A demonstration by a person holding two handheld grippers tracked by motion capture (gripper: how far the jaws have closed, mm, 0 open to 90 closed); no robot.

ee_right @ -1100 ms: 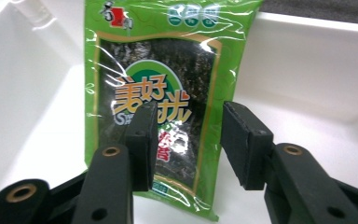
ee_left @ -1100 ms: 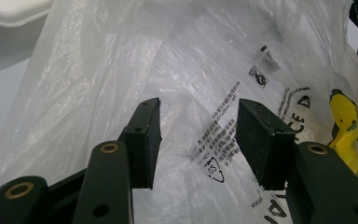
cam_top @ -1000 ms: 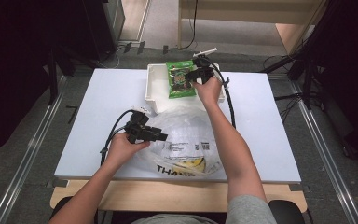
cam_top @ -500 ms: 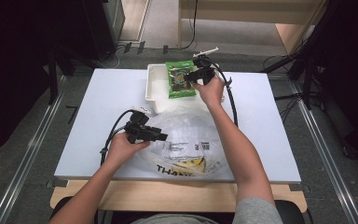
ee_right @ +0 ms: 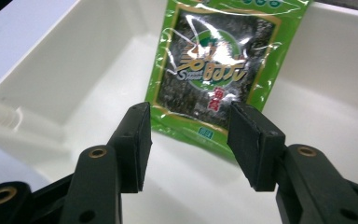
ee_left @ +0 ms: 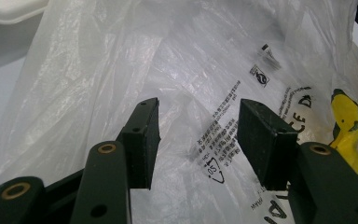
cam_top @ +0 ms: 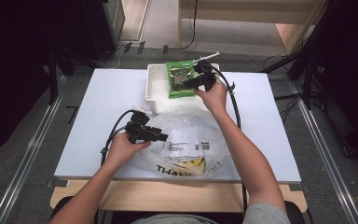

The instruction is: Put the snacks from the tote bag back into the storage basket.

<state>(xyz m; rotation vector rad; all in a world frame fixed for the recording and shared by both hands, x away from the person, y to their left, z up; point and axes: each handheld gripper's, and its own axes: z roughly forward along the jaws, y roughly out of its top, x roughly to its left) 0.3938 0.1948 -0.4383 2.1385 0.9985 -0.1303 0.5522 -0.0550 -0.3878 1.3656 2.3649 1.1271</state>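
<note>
Overhead, both grippers [cam_top: 161,136] [cam_top: 192,84] gape empty over a white table [cam_top: 102,112] on grey floor [cam_top: 32,140].

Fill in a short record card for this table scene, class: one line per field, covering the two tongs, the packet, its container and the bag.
Left tongs: jaws open, over the plastic bag, nothing clamped
Right tongs: jaws have just been opening; they stand apart in front of the packet's lower edge, not pressing it
Green snack packet: leaning against the tray's far wall
White tray: at the table's far edge
Plastic bag: clear, crumpled, printed with black text and a yellow figure, lying near the person
Table: white top
</note>
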